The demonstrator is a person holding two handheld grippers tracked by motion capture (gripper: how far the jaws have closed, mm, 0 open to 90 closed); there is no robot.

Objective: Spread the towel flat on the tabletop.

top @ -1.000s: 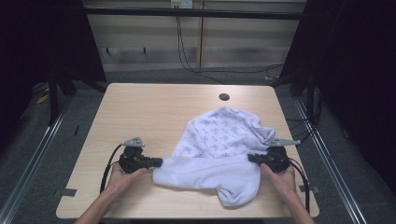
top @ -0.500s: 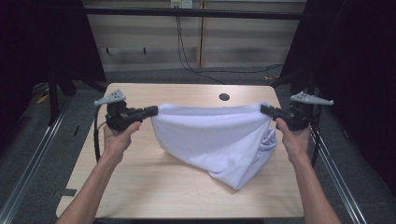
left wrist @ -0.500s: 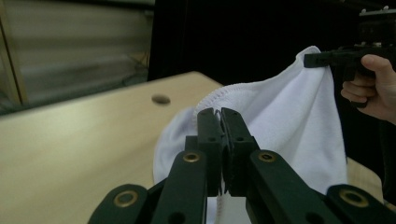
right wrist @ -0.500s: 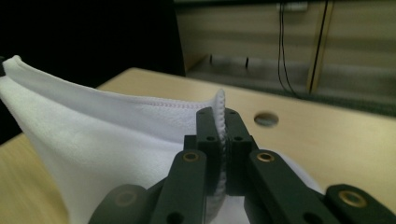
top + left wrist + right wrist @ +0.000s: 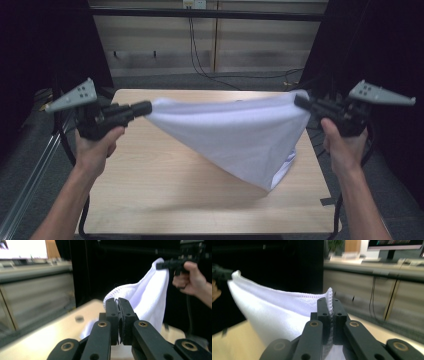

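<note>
Both grippers, left gripper [image 5: 145, 107] and right gripper [image 5: 299, 100], are clamped on top corners of the white cloth [image 5: 240, 135], stretched above the table [image 5: 150, 190], hanging soft, light, probably floppy, best held by its stitched hem.

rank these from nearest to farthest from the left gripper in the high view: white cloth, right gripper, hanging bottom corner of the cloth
1. white cloth: its top corner is clamped in the left gripper.
2. hanging bottom corner: lower, toward the right, above the table.
3. right gripper: across, at the cloth's other top corner.
</note>
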